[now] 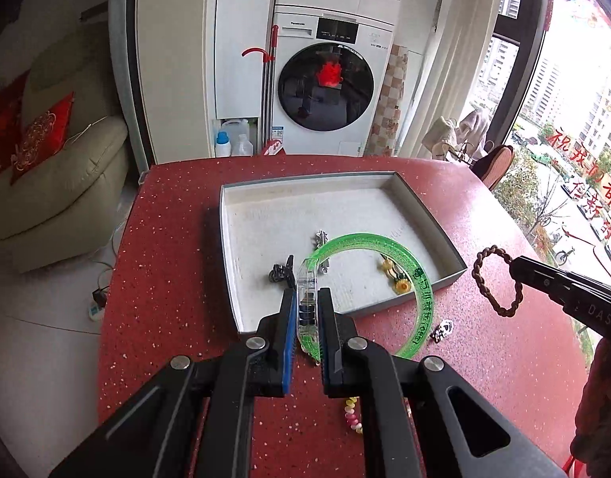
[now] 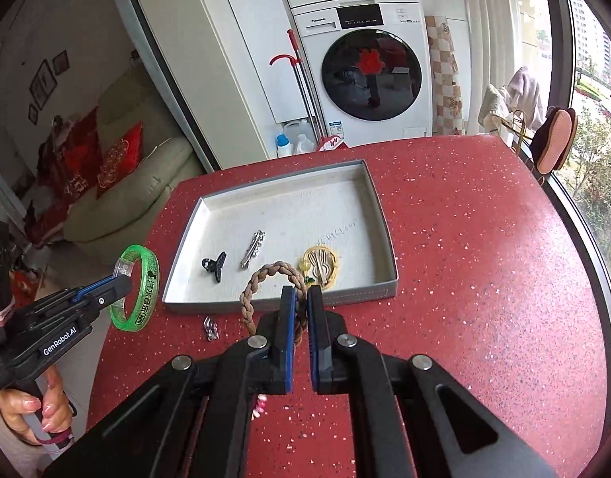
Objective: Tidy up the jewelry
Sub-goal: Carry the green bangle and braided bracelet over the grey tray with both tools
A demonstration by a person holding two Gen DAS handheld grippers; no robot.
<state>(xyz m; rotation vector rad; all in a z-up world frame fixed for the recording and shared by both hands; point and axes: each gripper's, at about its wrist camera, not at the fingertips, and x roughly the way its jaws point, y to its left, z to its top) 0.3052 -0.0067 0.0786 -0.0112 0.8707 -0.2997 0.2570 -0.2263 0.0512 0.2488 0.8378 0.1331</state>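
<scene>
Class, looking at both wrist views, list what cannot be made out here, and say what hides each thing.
- Pastel bead string: both views, mostly hidden behind each tool's body.
- Small silver piece on the table: too small to identify.
- Green bangle lettering: blurred, unreadable.
- Braided bracelet: near part hidden between the right tool fingers.

ahead of my right gripper point(image 2: 301, 302) sits the tray point(image 2: 379, 199); hair claw point(image 2: 214, 266), barrette point(image 2: 252, 249) inside, charm point(image 2: 210, 328) lower left.

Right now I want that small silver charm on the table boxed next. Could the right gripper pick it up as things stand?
Probably not yet: the right gripper is shut on the braided bracelet. The silver charm lies unobstructed on the red table before the tray, so it looks reachable once the bracelet is dropped.
</scene>
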